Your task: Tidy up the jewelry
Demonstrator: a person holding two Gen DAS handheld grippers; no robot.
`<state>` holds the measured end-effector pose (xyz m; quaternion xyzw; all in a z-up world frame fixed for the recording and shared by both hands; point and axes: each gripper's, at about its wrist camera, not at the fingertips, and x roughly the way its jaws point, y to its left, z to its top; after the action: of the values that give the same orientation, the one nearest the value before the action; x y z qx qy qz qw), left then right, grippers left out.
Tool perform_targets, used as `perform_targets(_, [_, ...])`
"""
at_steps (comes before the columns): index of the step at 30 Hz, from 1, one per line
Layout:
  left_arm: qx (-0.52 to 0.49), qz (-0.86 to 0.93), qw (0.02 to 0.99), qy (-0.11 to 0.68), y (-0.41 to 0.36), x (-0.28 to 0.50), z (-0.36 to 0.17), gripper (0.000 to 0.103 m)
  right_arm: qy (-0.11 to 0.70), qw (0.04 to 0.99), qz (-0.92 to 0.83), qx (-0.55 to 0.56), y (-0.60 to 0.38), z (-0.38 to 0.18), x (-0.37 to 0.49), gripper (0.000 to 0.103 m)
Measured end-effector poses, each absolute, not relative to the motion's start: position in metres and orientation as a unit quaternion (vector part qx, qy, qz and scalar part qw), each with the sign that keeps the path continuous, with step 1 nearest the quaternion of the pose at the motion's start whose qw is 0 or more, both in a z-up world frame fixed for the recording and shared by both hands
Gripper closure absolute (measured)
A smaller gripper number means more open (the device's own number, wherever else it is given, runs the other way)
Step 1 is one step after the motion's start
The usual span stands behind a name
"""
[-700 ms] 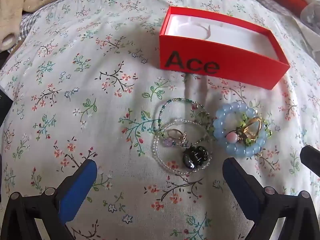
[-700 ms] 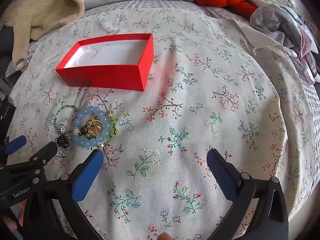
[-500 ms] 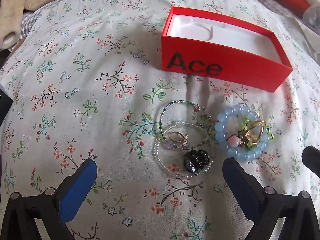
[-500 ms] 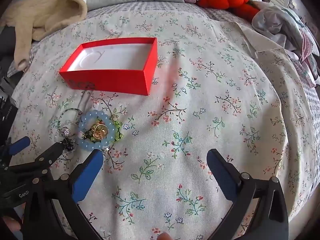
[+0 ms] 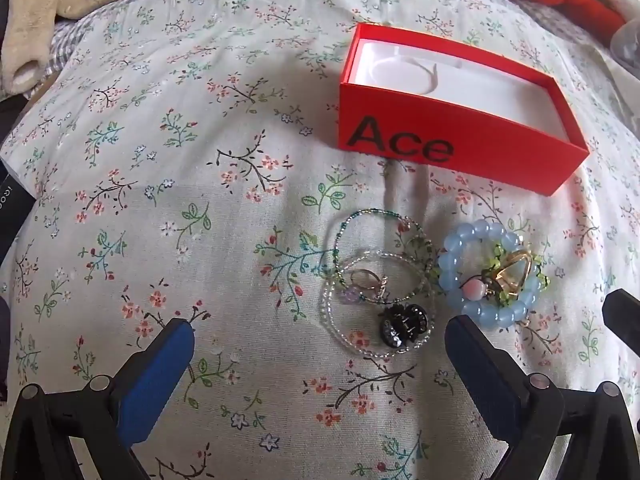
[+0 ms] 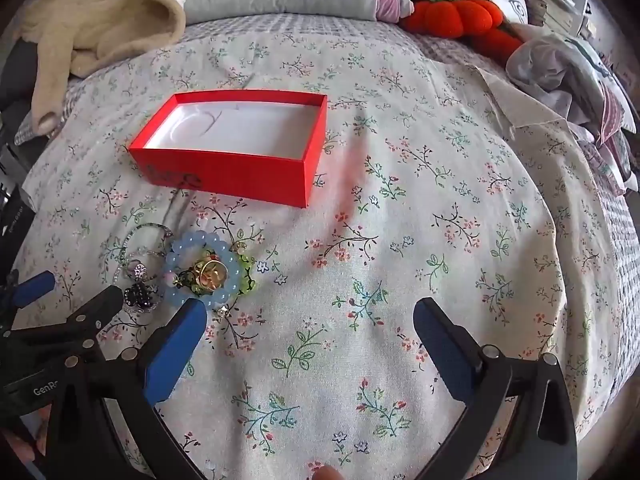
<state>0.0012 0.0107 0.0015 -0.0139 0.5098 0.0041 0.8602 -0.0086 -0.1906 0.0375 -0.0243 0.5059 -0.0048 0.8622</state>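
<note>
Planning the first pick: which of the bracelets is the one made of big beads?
The pale blue bracelet, rightmost in the pile, with a gold ring inside it. The green bracelet and clear bracelet beside it are thin strands of tiny beads.

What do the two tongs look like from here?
Both tongs, left and right, are black jointed frames with silver pivot rivets and two fingers faced with blue pads. Partial white lettering "GenR" shows on the left one's frame. No cables or sleeves are visible.

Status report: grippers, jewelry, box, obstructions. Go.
Left gripper and right gripper open, empty. Jewelry pile on bedspread, loose. Red box open, white insert bare. Nothing between pile and box.
</note>
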Motion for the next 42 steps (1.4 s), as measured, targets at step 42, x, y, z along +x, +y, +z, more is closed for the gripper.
perform_targets(42, [-0.02,-0.003,0.867,0.499,0.014,-0.001,0.014,0.0,0.519,0.855,0.0,-0.001,-0.194,0.032,-0.005,0.0])
